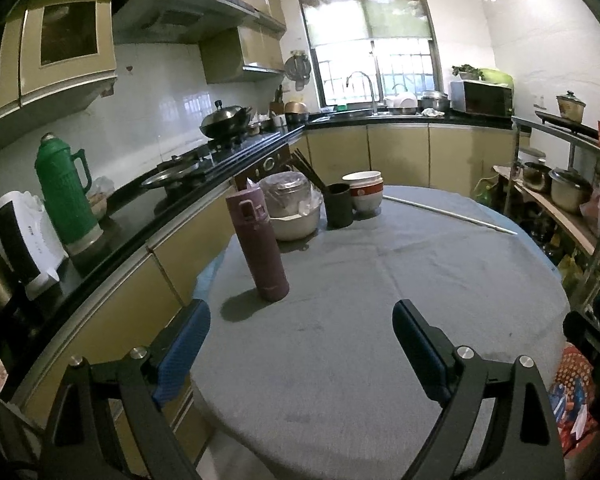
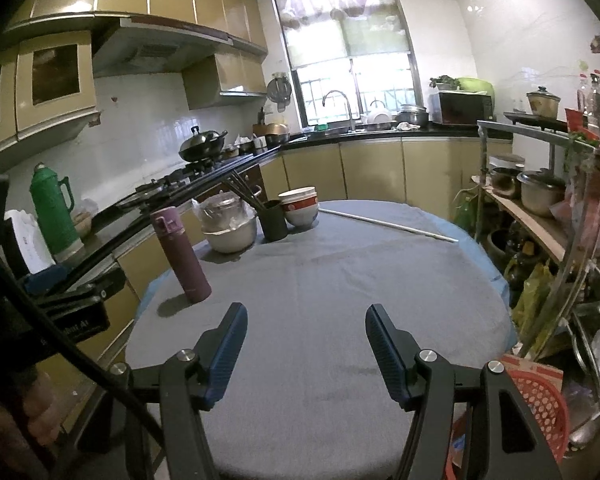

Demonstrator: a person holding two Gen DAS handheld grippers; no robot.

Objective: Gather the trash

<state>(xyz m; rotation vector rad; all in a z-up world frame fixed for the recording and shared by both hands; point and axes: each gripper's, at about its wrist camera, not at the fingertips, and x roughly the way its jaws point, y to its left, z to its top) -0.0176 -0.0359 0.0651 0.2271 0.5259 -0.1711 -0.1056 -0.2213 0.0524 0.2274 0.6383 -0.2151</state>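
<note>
Hardly any lettering to catch here. At the left edge of the right wrist view, a black plate (image 2: 85,325) on the other hand-held gripper (image 2: 80,294) carries white print, cut off, ending in "AI". The red cardboard box (image 2: 534,369) near right shows print too small to read.

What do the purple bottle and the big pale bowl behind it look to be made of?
The purple bottle looks like matte coated metal, probably a steel flask; its flip lid looks plastic. The big pale bowl seems glazed ceramic or enamel, judging by its smooth cream sheen; I cannot tell which.
</note>
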